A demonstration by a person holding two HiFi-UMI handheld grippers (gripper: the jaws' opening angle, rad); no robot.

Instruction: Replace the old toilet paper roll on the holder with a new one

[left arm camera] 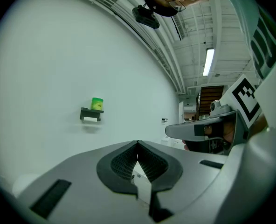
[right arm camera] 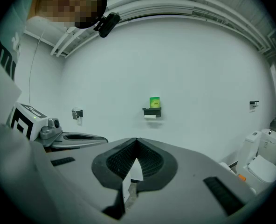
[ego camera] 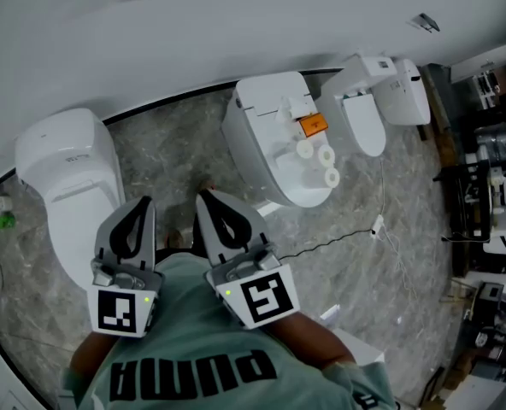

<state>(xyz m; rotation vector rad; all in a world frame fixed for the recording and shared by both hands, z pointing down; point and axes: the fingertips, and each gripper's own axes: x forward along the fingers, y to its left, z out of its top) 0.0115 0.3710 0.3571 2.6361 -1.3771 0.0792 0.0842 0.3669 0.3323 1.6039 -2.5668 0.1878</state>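
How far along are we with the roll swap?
Nothing looks done: the wall holder has a roll on it. In hand: nothing; left gripper and right gripper are shut, empty. Left: remove it, mount one of the white rolls on the toilet.

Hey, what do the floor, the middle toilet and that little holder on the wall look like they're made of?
Floor: grey stone or stone-look tile, with pale marble-like veining and a slight sheen.
Middle toilet: smooth glossy white, probably glazed ceramic, with a lid that may be plastic.
Holder: dark and matte, likely metal or plastic, but too small to tell which.
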